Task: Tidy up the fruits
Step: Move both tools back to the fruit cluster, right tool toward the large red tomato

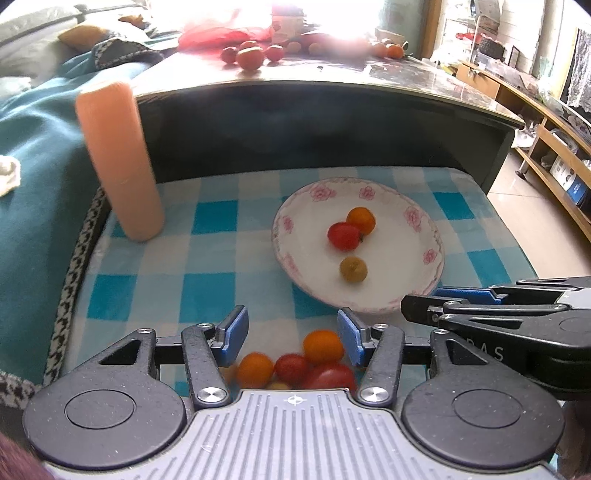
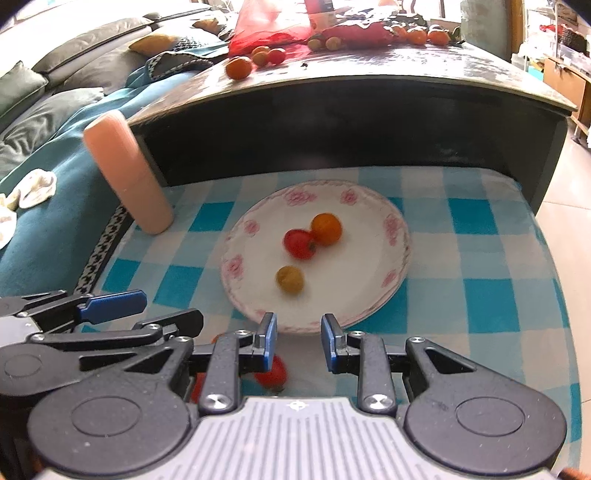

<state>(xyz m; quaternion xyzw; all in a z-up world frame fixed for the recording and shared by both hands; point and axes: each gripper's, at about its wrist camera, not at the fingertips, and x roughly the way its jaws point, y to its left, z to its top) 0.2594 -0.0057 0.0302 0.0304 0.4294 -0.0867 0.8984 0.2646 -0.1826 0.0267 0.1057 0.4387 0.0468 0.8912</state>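
A white plate with a pink flower rim (image 1: 417, 229) (image 2: 391, 229) sits on the blue checked cloth. It holds an orange tomato (image 1: 361, 220) (image 2: 325, 229), a red tomato (image 1: 344, 236) (image 2: 300, 243) and a yellow-green one (image 1: 353, 269) (image 2: 290, 279). My left gripper (image 1: 291, 332) is open above a pile of several loose tomatoes (image 1: 295, 363) at the near edge of the cloth. My right gripper (image 2: 298, 341) is open and empty just before the plate's near rim, with a red tomato (image 2: 275, 374) under its left finger.
A pink cylinder (image 1: 118, 162) (image 2: 129, 173) stands at the left on the cloth. Behind it rises a dark table edge (image 1: 332, 85) with more tomatoes (image 1: 251, 57) and a red bag (image 2: 273, 26) on top. A teal sofa (image 1: 33, 184) lies left.
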